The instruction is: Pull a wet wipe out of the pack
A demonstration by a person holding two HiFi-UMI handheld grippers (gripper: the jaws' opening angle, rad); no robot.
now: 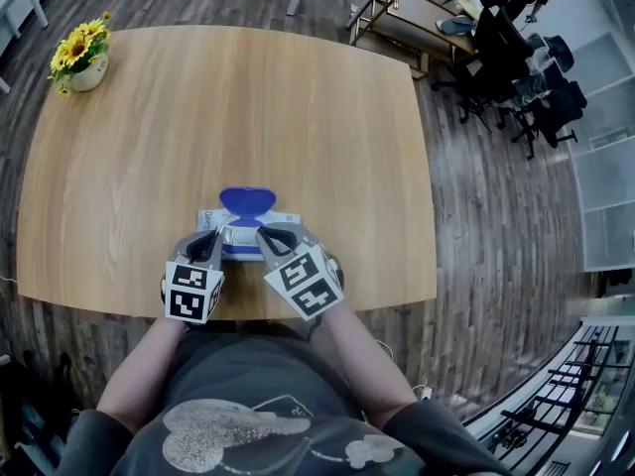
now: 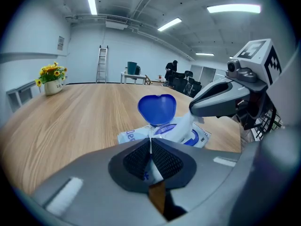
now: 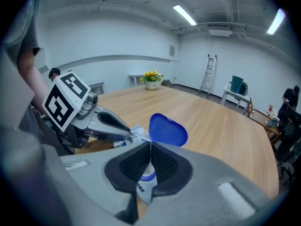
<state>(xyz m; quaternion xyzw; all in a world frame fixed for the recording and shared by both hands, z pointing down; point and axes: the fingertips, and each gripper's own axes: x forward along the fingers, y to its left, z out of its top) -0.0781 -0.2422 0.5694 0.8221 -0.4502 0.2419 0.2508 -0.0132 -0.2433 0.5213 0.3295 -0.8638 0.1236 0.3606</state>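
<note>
The white wet wipe pack [image 1: 287, 219] lies near the table's front edge, and its blue lid [image 1: 246, 202] stands flipped up. My left gripper [image 1: 220, 234] is shut on the pack's near edge, with white film pinched between its pads [image 2: 151, 142]. My right gripper [image 1: 263, 232] is shut on a white wipe [image 2: 184, 125] that stretches up out of the pack's opening to its tip [image 2: 193, 108]. In the right gripper view the wipe sits between the shut pads [image 3: 150, 147], the lid [image 3: 167, 128] behind them, and the left gripper [image 3: 129, 134] is on the pack at the left.
A pot of yellow flowers [image 1: 79, 53] stands at the far left corner of the wooden table [image 1: 248, 107]. Office chairs [image 1: 516, 58] and a low bench stand beyond the table's far right. The table's front edge runs just under both grippers.
</note>
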